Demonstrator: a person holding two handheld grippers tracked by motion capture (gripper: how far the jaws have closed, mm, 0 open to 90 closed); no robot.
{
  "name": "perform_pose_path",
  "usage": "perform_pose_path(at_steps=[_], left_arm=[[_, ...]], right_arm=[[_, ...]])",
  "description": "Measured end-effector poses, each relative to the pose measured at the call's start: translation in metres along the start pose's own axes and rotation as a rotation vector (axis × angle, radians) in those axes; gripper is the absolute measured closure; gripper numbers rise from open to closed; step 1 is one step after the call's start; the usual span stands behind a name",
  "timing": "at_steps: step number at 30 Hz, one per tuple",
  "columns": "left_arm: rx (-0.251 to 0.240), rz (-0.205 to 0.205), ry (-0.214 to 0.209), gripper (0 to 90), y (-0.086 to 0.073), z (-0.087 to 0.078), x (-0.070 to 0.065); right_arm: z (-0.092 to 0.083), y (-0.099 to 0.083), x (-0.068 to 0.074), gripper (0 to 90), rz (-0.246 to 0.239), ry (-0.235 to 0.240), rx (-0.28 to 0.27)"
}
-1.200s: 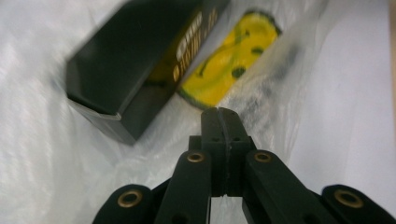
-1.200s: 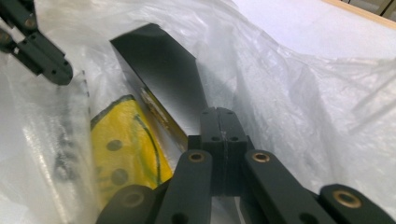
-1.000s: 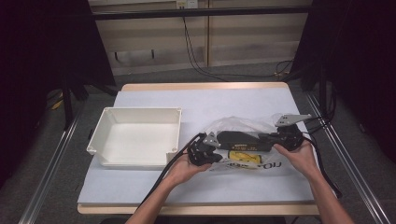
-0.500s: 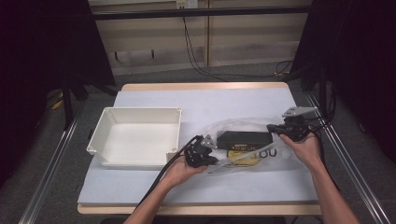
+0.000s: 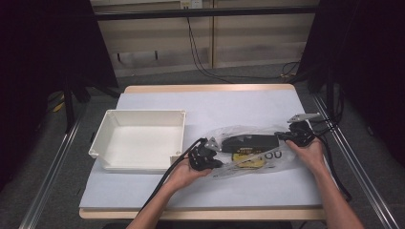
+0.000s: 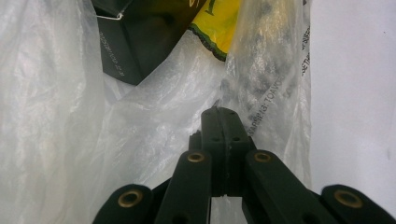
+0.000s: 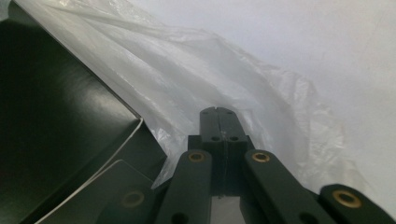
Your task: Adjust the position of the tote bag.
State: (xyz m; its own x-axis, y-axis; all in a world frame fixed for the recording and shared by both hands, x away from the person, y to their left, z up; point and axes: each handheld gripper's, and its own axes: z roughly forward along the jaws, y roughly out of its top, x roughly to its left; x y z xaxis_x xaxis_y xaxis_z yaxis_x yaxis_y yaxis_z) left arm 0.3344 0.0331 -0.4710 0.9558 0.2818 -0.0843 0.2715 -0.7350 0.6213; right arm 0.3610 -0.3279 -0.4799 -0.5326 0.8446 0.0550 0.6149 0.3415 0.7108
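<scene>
The table (image 5: 210, 102) in front of me is covered with a pale sheet, and on its left half sits a white, empty tray (image 5: 138, 138). To the right of the tray, well apart from its wall, lies the clear plastic bag (image 5: 253, 150), crumpled and stretched sideways between my two hands. Inside it I see a black box (image 5: 250, 142) lying flat and, just under it toward me, a yellow packet (image 5: 248, 160) with dark print.

My left tongs (image 5: 210, 152) are at the bag's left end, near the tray's right corner. In the left gripper view those tongs (image 6: 225, 112) are pressed tight together with a fold of the plastic film pinched at their tips; the black box (image 6: 135, 42) and the yellow packet (image 6: 217, 23) lie beyond, behind the film.

My right tongs (image 5: 282, 136) are at the bag's right end, close to the table's right edge. In the right gripper view they (image 7: 218, 112) are likewise closed flat against each other, film bunched around the tips, though I cannot tell for sure that the film is caught between them. The black box (image 7: 56, 116) fills the left of that view.
</scene>
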Motion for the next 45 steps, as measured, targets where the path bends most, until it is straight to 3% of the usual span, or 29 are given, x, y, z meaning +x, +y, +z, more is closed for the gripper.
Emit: perform_pose_path(at_steps=[8, 12, 18, 19, 21, 30, 33, 36, 39, 42, 45], left_arm=[[-0.004, -0.006, -0.001, 90.0, 0.000, 0.000, 0.000], [0.008, -0.007, 0.006, 90.0, 0.003, 0.000, 0.000], [-0.027, -0.003, -0.007, 90.0, 0.011, -0.008, 0.002], [-0.031, -0.010, 0.008, 90.0, 0.012, -0.009, 0.000], [-0.026, 0.006, 0.005, 90.0, 0.014, -0.011, 0.000], [-0.107, 0.027, 0.014, 89.1, 0.025, -0.035, 0.000], [-0.109, 0.021, 0.014, 88.2, 0.028, -0.037, 0.001], [-0.114, 0.050, 0.020, 87.3, 0.034, -0.040, 0.003], [-0.111, 0.052, 0.021, 85.9, 0.037, -0.041, 0.004], [-0.100, 0.065, 0.018, 85.0, 0.040, -0.040, 0.007], [-0.082, 0.083, 0.015, 81.3, 0.047, -0.039, 0.009]], right_arm=[[0.004, -0.009, 0.000, 90.0, -0.009, -0.003, -0.041], [0.003, -0.008, 0.001, 90.0, -0.013, -0.013, -0.034], [-0.016, -0.005, 0.004, 90.0, -0.018, -0.009, -0.102], [-0.020, -0.004, 0.004, 90.0, -0.013, 0.000, -0.118], [-0.022, -0.004, 0.005, 90.0, -0.018, 0.008, -0.124], [-0.052, 0.003, 0.023, 90.0, -0.044, 0.025, -0.229], [-0.057, 0.003, 0.028, 89.0, -0.057, 0.044, -0.234], [-0.068, -0.001, 0.042, 81.7, -0.079, 0.040, -0.247], [-0.079, -0.004, 0.049, 78.9, -0.072, 0.062, -0.278], [-0.086, -0.008, 0.057, 77.6, -0.087, 0.060, -0.275], [-0.094, -0.022, 0.071, 73.8, -0.089, 0.068, -0.271]])
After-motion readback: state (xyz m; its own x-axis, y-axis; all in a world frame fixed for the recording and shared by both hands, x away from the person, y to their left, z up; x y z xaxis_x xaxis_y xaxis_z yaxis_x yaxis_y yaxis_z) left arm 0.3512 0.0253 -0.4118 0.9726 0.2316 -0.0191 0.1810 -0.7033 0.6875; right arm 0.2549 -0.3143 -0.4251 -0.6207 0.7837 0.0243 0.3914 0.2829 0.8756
